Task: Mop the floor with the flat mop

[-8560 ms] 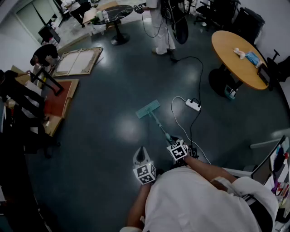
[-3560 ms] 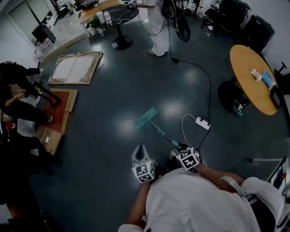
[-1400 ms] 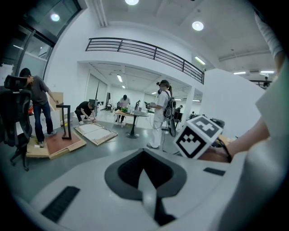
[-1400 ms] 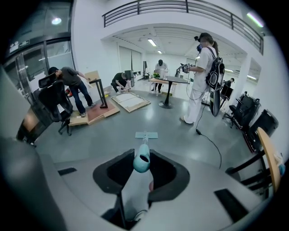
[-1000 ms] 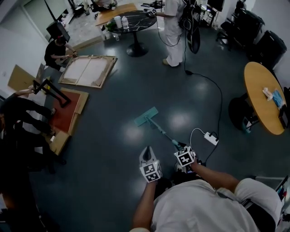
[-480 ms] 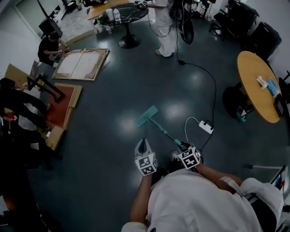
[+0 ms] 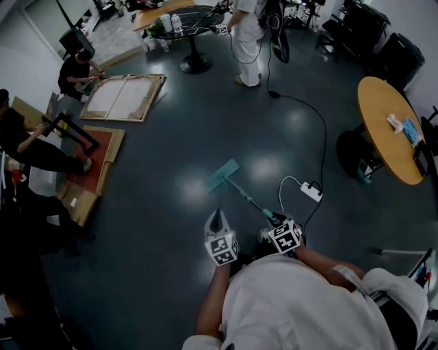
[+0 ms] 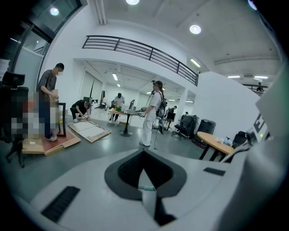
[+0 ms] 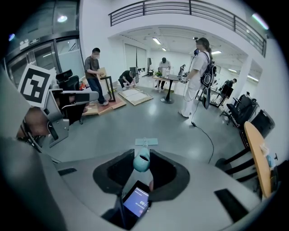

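The flat mop's teal head (image 7: 222, 175) lies flat on the dark floor ahead of me, and its thin handle (image 7: 248, 199) slants back toward my right side. My right gripper (image 7: 275, 220) is shut on the mop handle near its top. In the right gripper view the teal handle end (image 9: 141, 161) sits between the jaws of the right gripper (image 9: 142, 170), with the mop head (image 9: 146, 141) beyond. My left gripper (image 7: 217, 219) hangs beside it, about a hand's width left of the handle, its jaws together in a point and empty. The left gripper (image 8: 144, 173) holds nothing in its own view.
A white power strip (image 7: 311, 191) and its cables lie just right of the mop. A round wooden table (image 7: 387, 126) stands at right. A person in white (image 7: 246, 37) stands by a black table (image 7: 188, 17). A canvas frame (image 7: 123, 96) and people are at left.
The mop and both grippers stand as they did half a second ago. The person at the far left has shifted, and the one in white has moved an arm.
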